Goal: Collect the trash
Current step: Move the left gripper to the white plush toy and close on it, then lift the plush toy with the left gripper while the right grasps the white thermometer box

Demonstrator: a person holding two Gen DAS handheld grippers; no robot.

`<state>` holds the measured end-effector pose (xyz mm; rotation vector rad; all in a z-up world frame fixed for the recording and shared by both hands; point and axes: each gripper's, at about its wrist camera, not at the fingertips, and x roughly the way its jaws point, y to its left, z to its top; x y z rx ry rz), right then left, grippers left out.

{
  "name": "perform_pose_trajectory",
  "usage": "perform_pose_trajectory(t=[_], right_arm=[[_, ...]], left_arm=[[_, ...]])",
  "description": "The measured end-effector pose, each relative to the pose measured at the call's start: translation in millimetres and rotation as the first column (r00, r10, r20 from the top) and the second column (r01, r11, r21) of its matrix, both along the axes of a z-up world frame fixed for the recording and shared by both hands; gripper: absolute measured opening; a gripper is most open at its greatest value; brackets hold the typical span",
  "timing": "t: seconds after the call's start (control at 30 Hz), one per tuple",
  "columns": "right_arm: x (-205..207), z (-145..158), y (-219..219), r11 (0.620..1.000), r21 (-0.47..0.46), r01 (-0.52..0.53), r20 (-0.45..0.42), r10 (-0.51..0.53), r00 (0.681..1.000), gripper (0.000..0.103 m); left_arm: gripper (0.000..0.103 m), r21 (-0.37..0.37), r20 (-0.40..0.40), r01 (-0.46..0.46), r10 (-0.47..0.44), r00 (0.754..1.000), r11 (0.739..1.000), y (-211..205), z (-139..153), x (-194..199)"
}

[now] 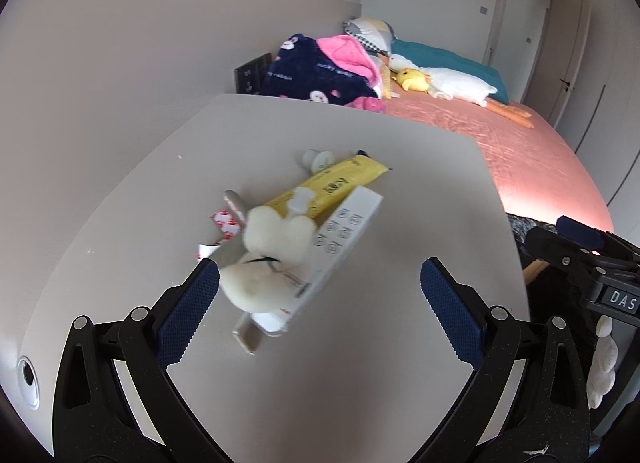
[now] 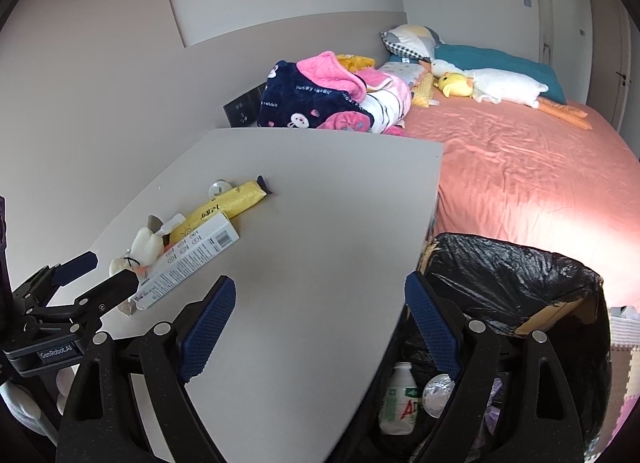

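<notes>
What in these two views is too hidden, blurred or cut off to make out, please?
- Left wrist view: the cream plush toy is motion-blurred and hides what lies under it.
- Left wrist view: the red-and-white wrapper is partly covered, print unreadable.
- Right wrist view: the bin contents are blocked by the right gripper.

Tabletop (image 2: 320, 223): matt, smooth. Bin liner (image 2: 500, 275): glossy black plastic, crinkled. White box (image 1: 344, 231): smooth cardboard, probably. Bed sheet (image 2: 520, 167): pink cloth, slight sheen.
</notes>
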<state>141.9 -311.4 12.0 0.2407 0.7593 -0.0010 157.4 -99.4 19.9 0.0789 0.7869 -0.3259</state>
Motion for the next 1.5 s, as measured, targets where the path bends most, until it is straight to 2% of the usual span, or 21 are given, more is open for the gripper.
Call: perform_pose_trajectory(t=[0.13, 0.23, 0.37, 0.6, 0.73, 0.8, 0.87, 1.07, 1.5], right_arm=[[6, -3, 5, 0.999, 0.027, 0.022, -0.012, -0.022, 1.0, 0.087], [12, -8, 9, 0.999, 0.041, 0.024, -0.032, -0.023, 0.999, 0.087], [17, -13, 14, 0.998, 0.05, 0.026, -0.055, -0.023, 0.998, 0.087], [26, -17, 26, 0.998, 0.059, 0.026, -0.081, -0.021, 0.997, 0.087], [30, -17, 35, 0.998, 0.054, 0.021, -0.085, -0.016, 0.996, 0.087], [31, -17, 40, 0.999, 0.049, 0.015, -0.085, -0.011, 0.996, 0.087], [34, -17, 46, 0.999, 0.048, 0.01, -0.088, -0.006, 0.996, 0.087], [45, -20, 67, 0.999, 0.043, -0.011, -0.097, 0.015, 0.995, 0.087], [74, -34, 120, 0.999, 0.036, -0.029, -0.163, 0.035, 0.986, 0.087]], left_arm=[[0.096, 0.019, 0.001, -0.032, 0.032, 0.999, 0.999, 13, -6, 10], [0.089, 0.051, 0.003, -0.04, 0.04, 0.999, 0.998, 17, -12, 17], [0.072, 0.072, -0.009, -0.049, 0.05, 0.999, 0.996, 21, -20, 27], [0.064, 0.077, -0.028, -0.035, 0.037, 0.999, 0.996, 24, -28, 34], [0.048, 0.077, -0.014, -0.043, 0.044, 0.999, 0.996, 24, -29, 36], [0.045, 0.069, -0.013, -0.047, 0.048, 0.999, 0.996, 26, -29, 36], [0.034, 0.048, -0.016, -0.052, 0.052, 0.998, 0.997, 30, -27, 37], [0.03, 0.006, -0.002, -0.088, 0.088, 0.996, 0.996, 45, -19, 38], [0.03, -0.042, 0.036, -0.179, 0.181, 0.983, 0.983, 86, 5, 36]])
